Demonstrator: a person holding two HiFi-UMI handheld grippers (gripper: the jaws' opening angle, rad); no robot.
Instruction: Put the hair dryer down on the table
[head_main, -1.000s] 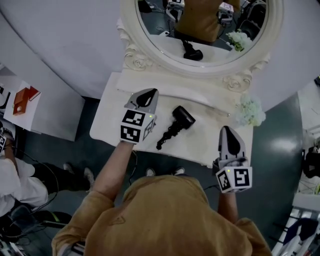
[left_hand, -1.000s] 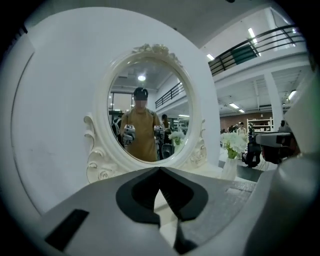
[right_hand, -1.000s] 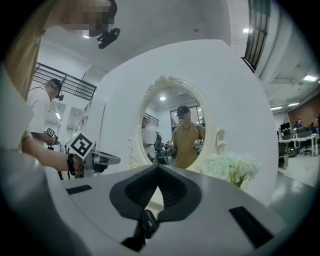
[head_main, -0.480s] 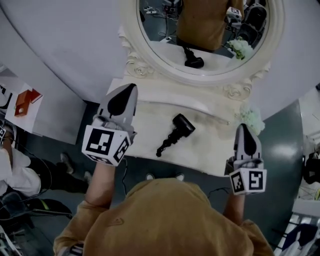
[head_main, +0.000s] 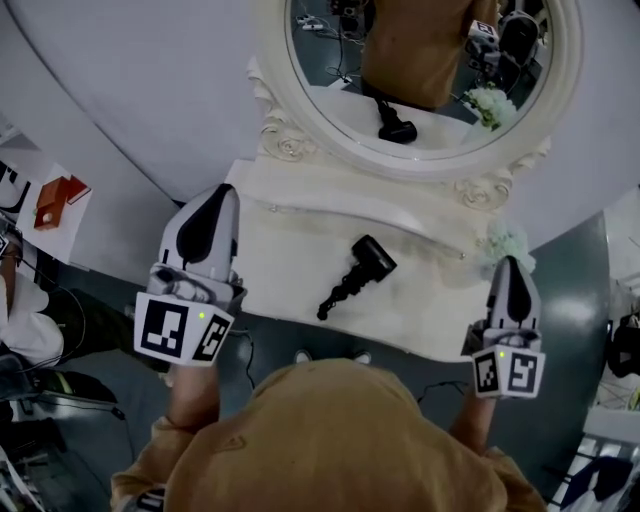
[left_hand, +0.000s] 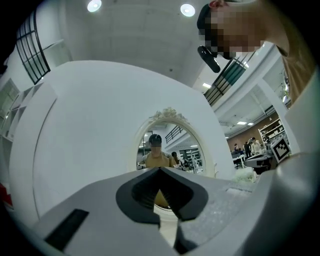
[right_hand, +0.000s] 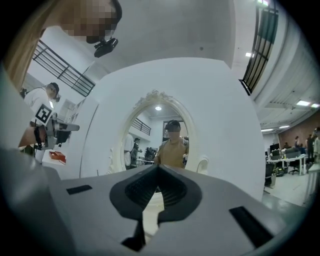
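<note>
**On the desk (head_main: 285, 245), the hair dryer (head_main: 357, 275) lies free**

The black hair dryer rests near the middle of the white desk below the oval mirror (head_main: 430, 70), head toward the mirror, handle toward the person. The left hand-held gripper (head_main: 224, 194) hangs at the desk's left edge and the right hand-held gripper (head_main: 509, 263) at its right edge. Both are well apart from the dryer, jaws closed together on nothing.

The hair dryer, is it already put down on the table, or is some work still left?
Done: the hair dryer lies on the white table, touched by neither gripper. In hand: nothing; the left gripper and right gripper are shut and empty, at the table's sides. Left: nothing visible.
</note>
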